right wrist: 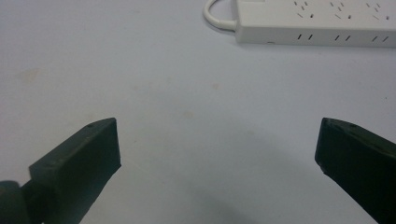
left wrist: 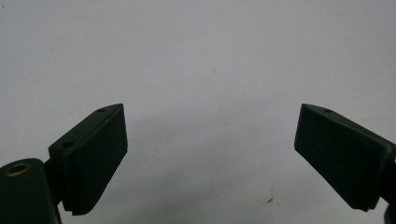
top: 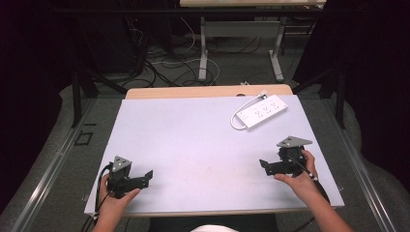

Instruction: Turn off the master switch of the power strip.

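Observation:
A white power strip [top: 262, 111] with a looped white cord lies at the back right of the pale tabletop [top: 193, 145]; the right gripper view has the power strip [right wrist: 317, 23] along its top edge. My left gripper [top: 147, 176] rests near the front left corner, held in a hand, jaws wide apart with nothing between them [left wrist: 210, 140]. My right gripper [top: 263, 165] sits at the front right, also held, jaws spread wide over bare table [right wrist: 217, 144], a short way in front of the strip.
The table's wooden far edge [top: 208, 91] borders a floor strewn with cables [top: 164, 67] and the legs of another table [top: 203, 53]. Metal rails run along both sides of the table.

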The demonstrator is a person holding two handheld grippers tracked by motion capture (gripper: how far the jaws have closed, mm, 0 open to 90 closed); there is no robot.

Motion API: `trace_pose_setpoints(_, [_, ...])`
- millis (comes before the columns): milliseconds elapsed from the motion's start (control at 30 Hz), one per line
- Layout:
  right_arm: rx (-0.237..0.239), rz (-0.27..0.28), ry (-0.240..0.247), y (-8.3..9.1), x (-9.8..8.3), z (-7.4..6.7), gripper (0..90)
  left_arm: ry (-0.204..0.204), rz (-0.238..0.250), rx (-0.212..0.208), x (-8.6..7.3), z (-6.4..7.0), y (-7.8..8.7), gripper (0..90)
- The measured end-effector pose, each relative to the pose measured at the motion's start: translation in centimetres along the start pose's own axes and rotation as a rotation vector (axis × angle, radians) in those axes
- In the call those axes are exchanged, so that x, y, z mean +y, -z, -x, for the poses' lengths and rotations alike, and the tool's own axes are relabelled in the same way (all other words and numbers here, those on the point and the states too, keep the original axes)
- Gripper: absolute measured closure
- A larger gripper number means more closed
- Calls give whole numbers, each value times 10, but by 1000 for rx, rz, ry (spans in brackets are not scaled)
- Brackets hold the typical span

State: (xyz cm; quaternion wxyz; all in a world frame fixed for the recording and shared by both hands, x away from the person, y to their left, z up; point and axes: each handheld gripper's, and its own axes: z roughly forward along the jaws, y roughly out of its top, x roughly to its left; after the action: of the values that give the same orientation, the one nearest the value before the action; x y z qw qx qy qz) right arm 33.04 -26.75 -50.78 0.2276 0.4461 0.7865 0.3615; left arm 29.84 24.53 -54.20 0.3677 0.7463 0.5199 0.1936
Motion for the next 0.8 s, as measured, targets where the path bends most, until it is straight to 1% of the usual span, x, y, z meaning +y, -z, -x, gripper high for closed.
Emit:
trace_pose_setpoints(33, [1,7,-1,0,-4,1,2,0,0,0,0,0,0,97])
trace_pose_setpoints(67, [-2,5,-19,0,-8,1,2,1,0,1,0,0,0,97])
trace_pose_setpoints(100, [-1,5,-22,-1,-11,2,2,1,2,1,0,0,0,97])
trace_pose_setpoints(133, [-8,5,-40,-2,-15,2,3,1,3,1,0,0,0,97])
trace_pose_setpoints(200, [-23,10,-41,-2,-20,4,2,0,4,2,0,0,0,97])
trace_pose_setpoints(267, [-29,16,-61,-3,-26,7,2,2,4,2,0,0,0,97])
trace_pose_setpoints(300, [-33,18,-57,-3,-28,9,2,3,4,2,0,0,0,97])
trace_pose_setpoints(367, [-39,15,-80,-3,-33,10,2,2,3,2,0,0,0,97])
trace_pose_setpoints(467, [-55,14,-88,-4,-39,13,2,2,2,1,0,0,0,97])
trace_pose_setpoints(500, [-59,17,-80,-4,-40,15,2,1,3,2,0,0,0,97])
trace_pose_setpoints(533, [-61,14,-88,-4,-42,15,2,2,3,1,0,0,0,97])
trace_pose_setpoints(567, [-69,19,-80,-4,-43,16,2,1,0,2,0,0,0,97])
trace_pose_setpoints(700, [-70,20,-112,-6,-47,18,2,1,3,3,-1,0,-1,97])
trace_pose_setpoints(767, [-75,23,-115,-7,-49,19,2,1,3,3,-1,0,-1,97])
trace_pose_setpoints(800, [-87,25,-112,-7,-51,20,2,3,1,3,0,0,-1,97])
